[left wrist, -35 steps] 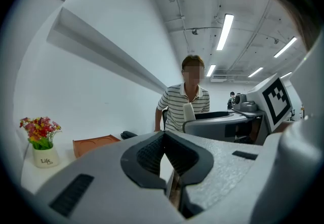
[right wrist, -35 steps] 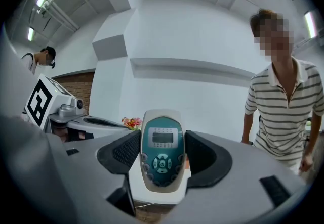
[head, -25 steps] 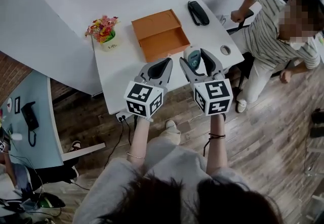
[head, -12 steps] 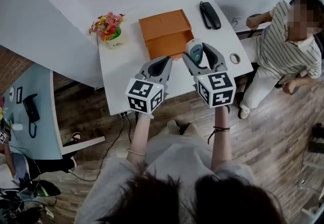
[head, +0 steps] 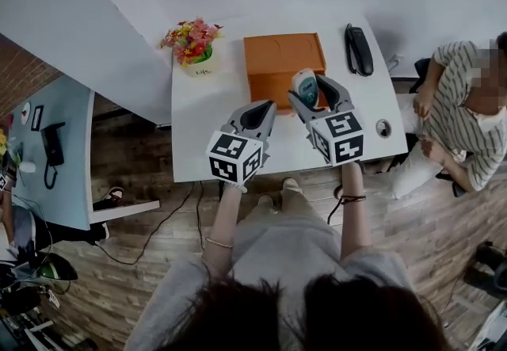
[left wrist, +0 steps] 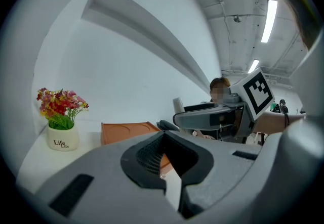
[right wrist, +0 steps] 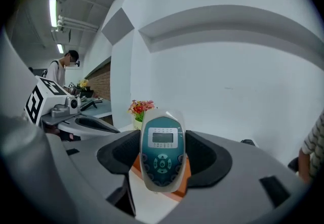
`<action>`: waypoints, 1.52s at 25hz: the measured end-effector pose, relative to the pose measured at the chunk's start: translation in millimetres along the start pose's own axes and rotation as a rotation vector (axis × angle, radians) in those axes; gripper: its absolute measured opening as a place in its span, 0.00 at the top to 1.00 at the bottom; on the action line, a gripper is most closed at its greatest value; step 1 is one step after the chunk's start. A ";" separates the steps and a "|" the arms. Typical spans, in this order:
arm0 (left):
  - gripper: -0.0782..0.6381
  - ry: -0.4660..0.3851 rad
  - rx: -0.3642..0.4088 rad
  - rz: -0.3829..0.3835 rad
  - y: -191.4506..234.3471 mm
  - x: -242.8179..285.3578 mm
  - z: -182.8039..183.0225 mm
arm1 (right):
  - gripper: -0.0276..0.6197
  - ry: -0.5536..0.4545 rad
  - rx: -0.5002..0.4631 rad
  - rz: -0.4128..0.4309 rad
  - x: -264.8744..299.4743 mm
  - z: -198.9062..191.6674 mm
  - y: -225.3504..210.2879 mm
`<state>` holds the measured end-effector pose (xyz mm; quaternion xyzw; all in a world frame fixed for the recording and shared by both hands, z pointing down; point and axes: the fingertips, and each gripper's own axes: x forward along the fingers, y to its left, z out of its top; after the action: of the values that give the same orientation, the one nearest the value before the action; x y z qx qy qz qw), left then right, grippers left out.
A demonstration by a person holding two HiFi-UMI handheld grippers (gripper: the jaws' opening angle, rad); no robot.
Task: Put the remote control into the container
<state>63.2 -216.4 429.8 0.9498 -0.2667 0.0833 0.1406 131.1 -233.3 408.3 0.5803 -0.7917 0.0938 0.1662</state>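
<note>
The remote control (right wrist: 162, 153) is white with a teal face, a small screen and round buttons. My right gripper (head: 310, 95) is shut on it and holds it upright in the air, over the near edge of the orange container (head: 285, 66). The remote (head: 304, 86) shows between the jaws in the head view. The orange container (left wrist: 126, 132) is a flat open box on the white table (head: 214, 127). My left gripper (head: 257, 114) hovers over the table just left of the right one, jaws closed together with nothing in them.
A white pot of red and yellow flowers (head: 192, 43) stands left of the container. A black telephone handset (head: 358, 48) lies at the table's far right, near a round cable hole (head: 383, 128). A seated person in a striped shirt (head: 463, 127) is right of the table.
Both grippers have moved forward toward the orange container, the right one carrying the remote over its near edge. The head view has shifted, so the table sits lower in frame.
</note>
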 end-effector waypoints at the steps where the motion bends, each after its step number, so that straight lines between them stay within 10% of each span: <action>1: 0.89 0.003 -0.010 0.010 4.2 4.6 -1.0 | 0.53 0.012 -0.010 0.019 7.4 -1.4 -2.3; 14: 0.89 0.047 -0.123 0.152 32.6 43.6 -30.0 | 0.53 0.170 -0.110 0.254 68.5 -39.6 -15.6; 38: 0.89 0.137 -0.240 0.162 42.7 56.0 -74.7 | 0.53 0.510 -0.314 0.442 126.9 -123.4 3.0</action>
<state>81.6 -255.1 523.2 0.8936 -0.3404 0.1264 0.2638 112.8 -302.9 570.1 0.3208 -0.8358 0.1462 0.4209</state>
